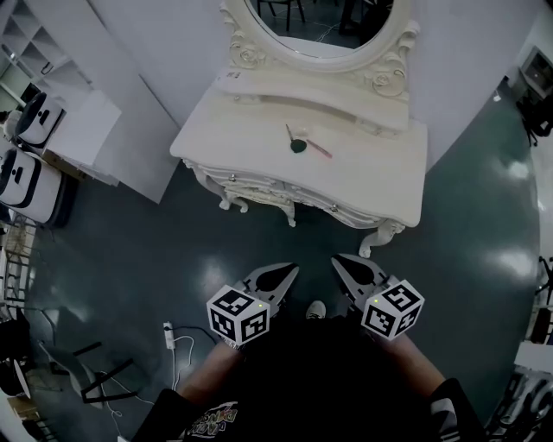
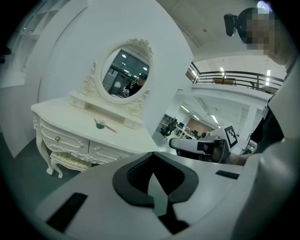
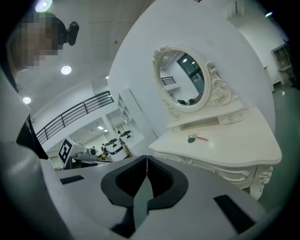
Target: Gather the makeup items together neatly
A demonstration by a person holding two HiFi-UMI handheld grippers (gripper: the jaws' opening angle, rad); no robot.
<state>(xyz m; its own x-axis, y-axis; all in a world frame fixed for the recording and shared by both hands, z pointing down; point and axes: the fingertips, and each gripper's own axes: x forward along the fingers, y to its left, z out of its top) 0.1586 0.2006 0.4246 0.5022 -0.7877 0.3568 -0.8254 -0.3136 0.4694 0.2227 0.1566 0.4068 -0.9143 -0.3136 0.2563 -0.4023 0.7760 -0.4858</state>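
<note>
The person stands back from a white dressing table [image 1: 380, 164], well apart from it, with both forearms held low and close in front of the waist. The left forearm [image 1: 210, 377] and the right forearm [image 1: 421, 360] each run forward and a little inward, so the two tools angle toward each other above the dark glossy floor [image 1: 130, 259]. The left gripper [image 1: 291, 268] points forward and to the right, its marker cube nearest the body, and its own view shows its jaws pressed together with nothing between them [image 2: 153, 153]. The right gripper [image 1: 338, 258] points forward and to the left, just beside the left one but not touching it, and its jaws are likewise pressed together on nothing [image 3: 146, 156]. The toe of a light shoe [image 1: 316, 308] shows on the floor between the two tools. The makeup items lie together near the middle of the tabletop, in front of the oval mirror [image 1: 320, 26]: a small green round thing [image 1: 298, 145], a pink stick [image 1: 319, 149] slanting off to its right, and a dark stick [image 1: 289, 132] running away from it toward the mirror. All three meet or nearly meet at the green thing; whether they touch I cannot tell. Both grippers are far from them. A white power strip [image 1: 170, 334] lies on the floor to the person's left.
</note>
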